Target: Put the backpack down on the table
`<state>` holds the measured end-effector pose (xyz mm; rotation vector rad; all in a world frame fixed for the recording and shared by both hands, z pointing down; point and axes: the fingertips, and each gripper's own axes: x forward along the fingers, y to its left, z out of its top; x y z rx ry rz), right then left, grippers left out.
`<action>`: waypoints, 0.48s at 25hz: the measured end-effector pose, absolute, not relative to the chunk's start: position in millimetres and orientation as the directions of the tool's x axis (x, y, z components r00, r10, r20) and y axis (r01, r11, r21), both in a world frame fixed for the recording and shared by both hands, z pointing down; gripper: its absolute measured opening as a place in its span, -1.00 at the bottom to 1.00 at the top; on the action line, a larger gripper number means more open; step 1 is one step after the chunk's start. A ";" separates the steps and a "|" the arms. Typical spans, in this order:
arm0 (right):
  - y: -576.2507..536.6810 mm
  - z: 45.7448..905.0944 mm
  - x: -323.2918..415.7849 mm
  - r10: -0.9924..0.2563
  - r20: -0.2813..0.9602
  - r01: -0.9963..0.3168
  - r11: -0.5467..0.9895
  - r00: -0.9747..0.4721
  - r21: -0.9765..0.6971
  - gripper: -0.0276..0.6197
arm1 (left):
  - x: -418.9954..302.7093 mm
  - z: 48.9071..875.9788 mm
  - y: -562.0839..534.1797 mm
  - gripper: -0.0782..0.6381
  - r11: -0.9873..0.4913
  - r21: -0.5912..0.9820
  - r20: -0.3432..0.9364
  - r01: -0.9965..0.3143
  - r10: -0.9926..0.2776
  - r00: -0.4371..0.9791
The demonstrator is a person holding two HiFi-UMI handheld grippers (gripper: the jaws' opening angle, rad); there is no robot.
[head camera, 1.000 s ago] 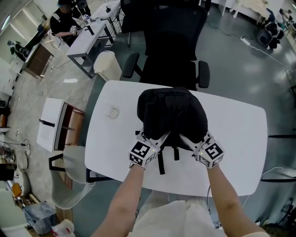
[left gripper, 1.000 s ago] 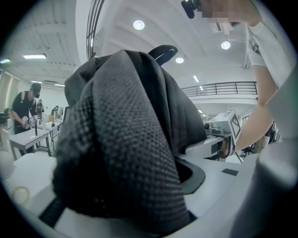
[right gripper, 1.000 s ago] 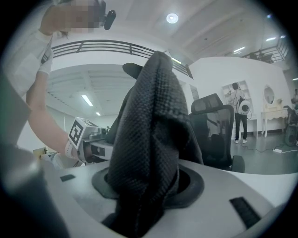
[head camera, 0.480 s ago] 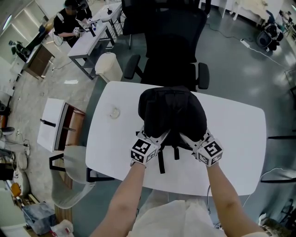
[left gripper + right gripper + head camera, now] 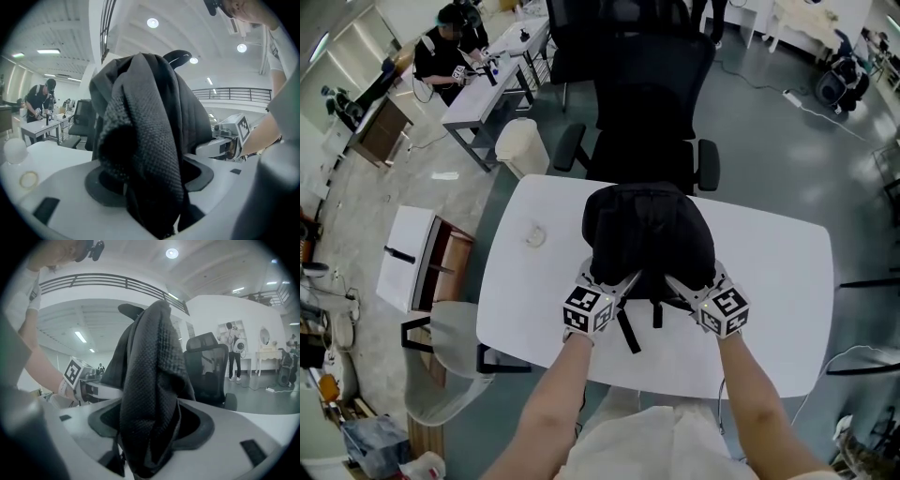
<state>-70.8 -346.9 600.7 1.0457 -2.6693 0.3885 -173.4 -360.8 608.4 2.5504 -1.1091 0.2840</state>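
The black backpack [image 5: 649, 234] stands on the white table [image 5: 769, 281], its straps trailing toward me. My left gripper [image 5: 617, 281] and right gripper [image 5: 682, 284] reach in at its near edge, one on each side. In the left gripper view a mesh shoulder strap [image 5: 140, 140] hangs loose between the wide-apart jaws of the left gripper [image 5: 150, 180], which have just been opening. In the right gripper view the other strap [image 5: 150, 380] drapes the same way between the spread jaws of the right gripper [image 5: 152, 425], which have also just been opening. Neither gripper's pads press on the fabric.
A black office chair [image 5: 647, 103] stands right behind the table's far edge. A small ring-like object [image 5: 534, 236] lies on the table's left part. A white bin [image 5: 522, 145] and a low cabinet [image 5: 422, 258] stand to the left, and a person [image 5: 450, 47] works at a far desk.
Both grippers stay at the backpack's near edge, and their fingers look slightly wider apart. The backpack rests in the same spot on the table.
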 end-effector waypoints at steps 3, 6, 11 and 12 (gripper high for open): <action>-345.7 595.8 -63.9 -0.638 0.324 -0.704 0.692 -0.699 -0.157 0.01 | -177.7 603.4 -356.6 0.09 -0.633 0.231 0.310 -0.739 -0.672 0.672; -343.5 591.7 -56.7 -0.658 0.324 -0.723 0.675 -0.680 -0.147 0.05 | -186.9 599.1 -352.3 0.10 -0.617 0.237 0.303 -0.750 -0.687 0.661; -332.8 586.9 -47.9 -0.685 0.322 -0.750 0.646 -0.653 -0.146 0.07 | -204.8 591.1 -342.6 0.10 -0.594 0.243 0.291 -0.767 -0.710 0.642; -330.5 585.2 -46.3 -0.689 0.323 -0.754 0.641 -0.649 -0.146 0.06 | -208.3 588.9 -340.9 0.10 -0.594 0.238 0.292 -0.769 -0.711 0.640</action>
